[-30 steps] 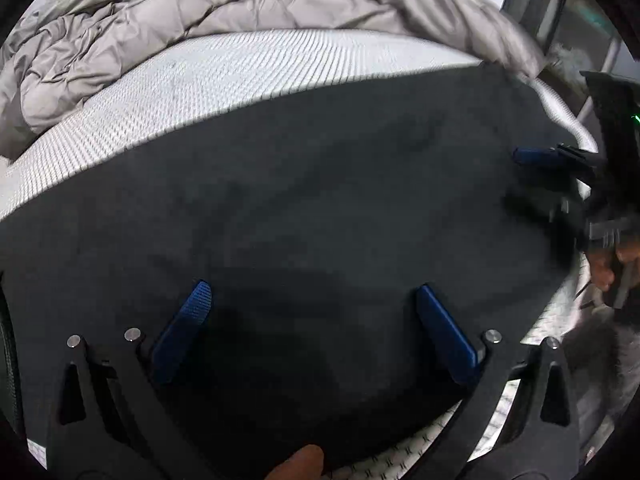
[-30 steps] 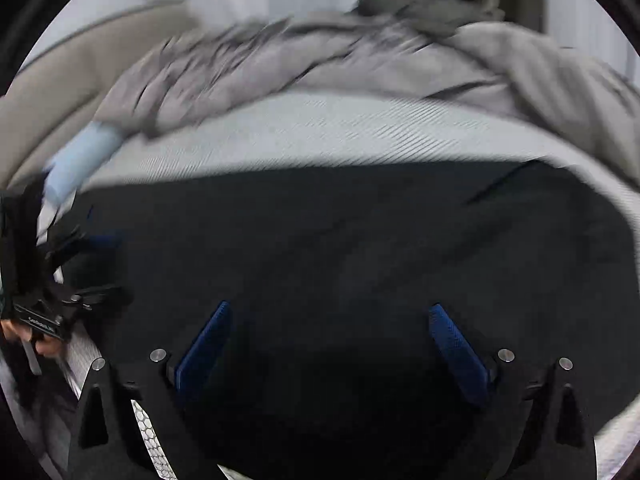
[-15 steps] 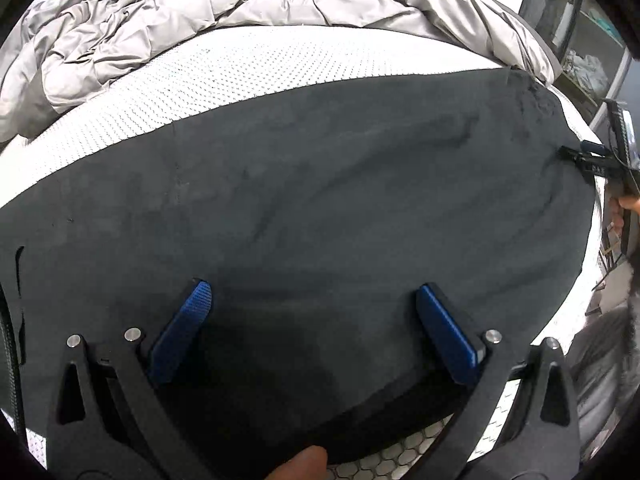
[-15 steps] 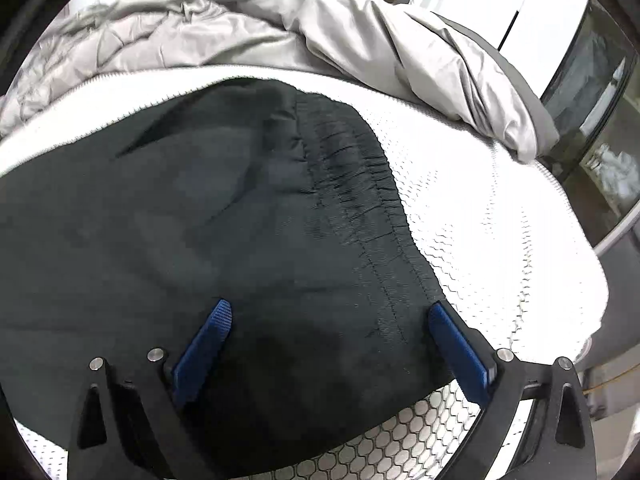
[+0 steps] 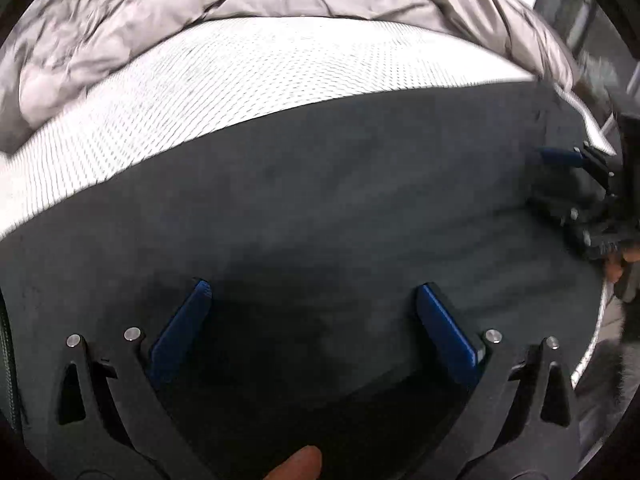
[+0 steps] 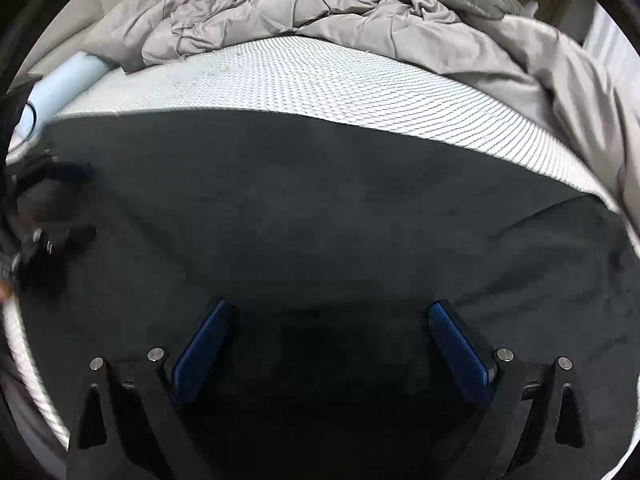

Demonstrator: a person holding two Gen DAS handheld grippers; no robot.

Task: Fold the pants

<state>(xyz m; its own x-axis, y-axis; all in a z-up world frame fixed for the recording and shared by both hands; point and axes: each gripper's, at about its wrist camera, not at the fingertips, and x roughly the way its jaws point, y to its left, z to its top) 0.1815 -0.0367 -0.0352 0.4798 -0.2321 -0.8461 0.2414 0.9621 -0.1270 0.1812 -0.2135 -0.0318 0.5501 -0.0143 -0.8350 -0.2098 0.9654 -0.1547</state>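
Pants [image 5: 320, 208], dark charcoal soft-fabric, lie flat on the white honeycomb-mesh mattress [image 5: 224, 80], long axis running left to right between the two tools. Left gripper [image 5: 308, 312], blue-padded black tongs, stands wide with cloth beneath and nothing held; right gripper [image 6: 332, 328] likewise wide and empty. Judgement: each hand is nearest its own end of the near edge, the fold going away toward the crumpled grey duvet [image 6: 320, 4].

A white mattress [image 6: 340, 80] with a dotted weave lies beneath a crumpled grey duvet [image 6: 320, 4] heaped along its far side; a pale blue roll [image 6: 60, 84] sits at the left edge.
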